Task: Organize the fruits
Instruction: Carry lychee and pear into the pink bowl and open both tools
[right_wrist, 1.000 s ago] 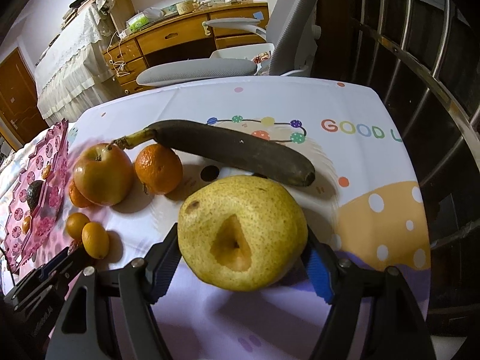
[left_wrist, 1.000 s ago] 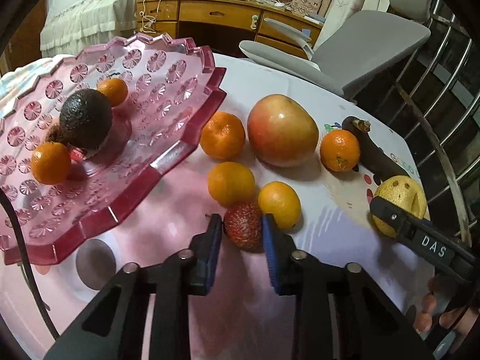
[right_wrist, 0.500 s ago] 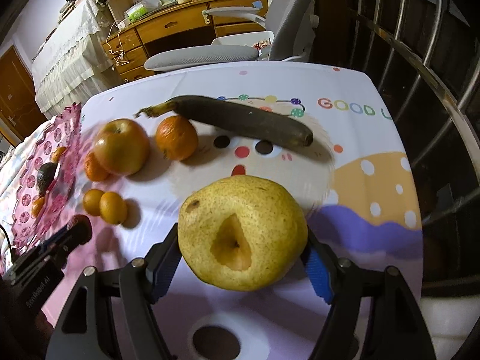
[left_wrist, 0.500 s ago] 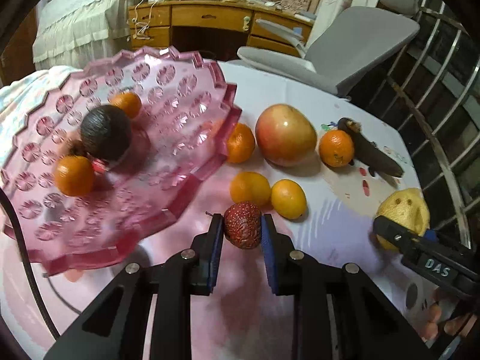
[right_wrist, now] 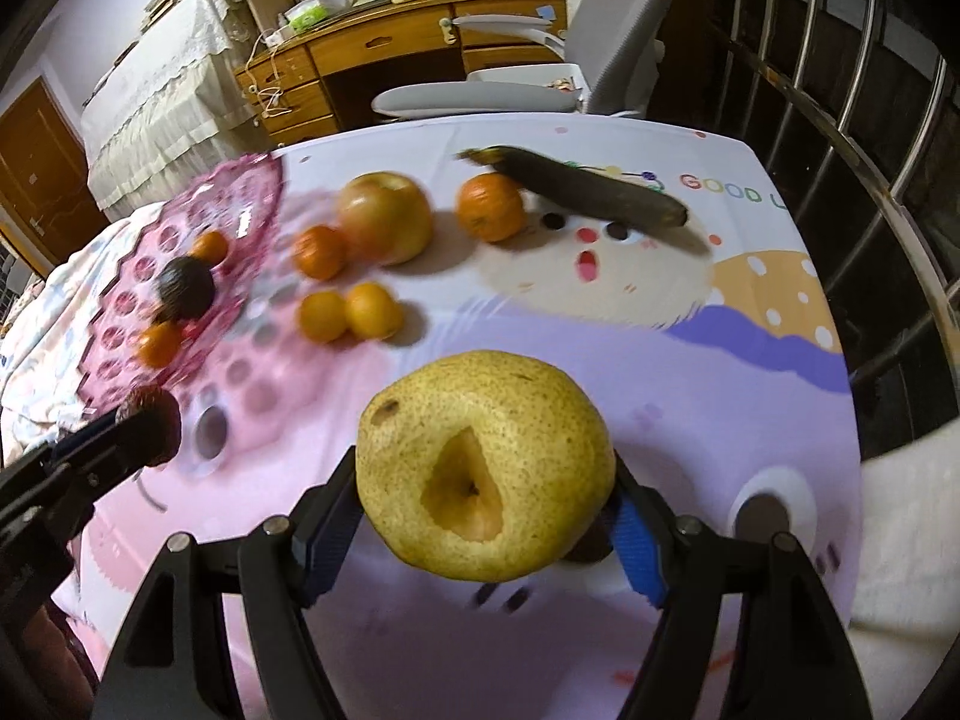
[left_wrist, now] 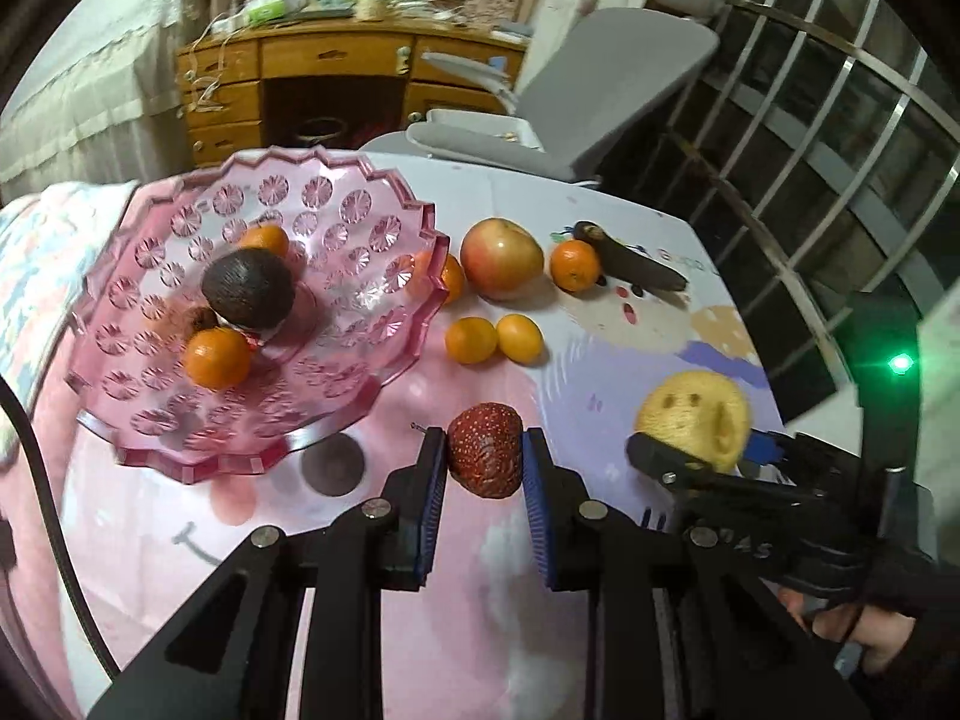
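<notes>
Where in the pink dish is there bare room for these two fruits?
The pink dish is bare along its near rim and right side. Its centre is crowded: dark avocado, two oranges. On the table, the cloth nearest the grippers, below the two small oranges, is free.

black gripper (left_wrist: 483, 474), blue pads (left_wrist: 433, 495), silver screws (left_wrist: 376, 506)

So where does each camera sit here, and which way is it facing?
Left wrist: on the left gripper, looking down over its red fruit to the pink dish; right gripper and a hand show.
Right wrist: on the right gripper, holding the pear; left gripper shows.
Shared: dish, apple, oranges, both held fruits.
</notes>
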`<state>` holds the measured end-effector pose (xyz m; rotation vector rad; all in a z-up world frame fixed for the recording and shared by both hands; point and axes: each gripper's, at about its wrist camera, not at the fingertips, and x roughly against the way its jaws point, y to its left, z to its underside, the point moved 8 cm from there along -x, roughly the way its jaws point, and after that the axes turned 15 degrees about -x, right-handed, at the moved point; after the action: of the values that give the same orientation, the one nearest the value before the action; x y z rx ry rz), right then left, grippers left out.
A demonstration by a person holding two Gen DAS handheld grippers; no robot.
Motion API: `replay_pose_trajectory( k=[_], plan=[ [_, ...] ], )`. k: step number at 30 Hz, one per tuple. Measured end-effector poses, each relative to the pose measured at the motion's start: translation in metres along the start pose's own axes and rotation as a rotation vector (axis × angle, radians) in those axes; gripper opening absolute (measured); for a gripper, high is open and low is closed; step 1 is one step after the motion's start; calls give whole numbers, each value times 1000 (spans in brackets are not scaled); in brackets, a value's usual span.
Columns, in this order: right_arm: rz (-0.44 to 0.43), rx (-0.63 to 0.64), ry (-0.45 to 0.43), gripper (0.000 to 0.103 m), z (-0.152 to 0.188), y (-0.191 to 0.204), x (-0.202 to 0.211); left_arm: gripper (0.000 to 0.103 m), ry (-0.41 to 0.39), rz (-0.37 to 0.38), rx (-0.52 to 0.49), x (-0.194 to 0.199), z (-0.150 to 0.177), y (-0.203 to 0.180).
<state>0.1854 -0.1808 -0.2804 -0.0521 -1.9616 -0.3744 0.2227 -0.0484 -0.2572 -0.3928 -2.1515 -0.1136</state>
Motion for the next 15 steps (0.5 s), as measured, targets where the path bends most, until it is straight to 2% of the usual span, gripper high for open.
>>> replay_pose_trajectory(
  k=[3,9,15],
  plan=[
    [-3,-2,4,75,15,19,9,23,-13,9,-48,23,1,13],
    [-25,-27,14,75,39,61,23,23,-19,5,-82,56,0,52],
    [-51,-36,5,75,49,108,33,23,-21,25,-110,77,-11,95]
  ],
)
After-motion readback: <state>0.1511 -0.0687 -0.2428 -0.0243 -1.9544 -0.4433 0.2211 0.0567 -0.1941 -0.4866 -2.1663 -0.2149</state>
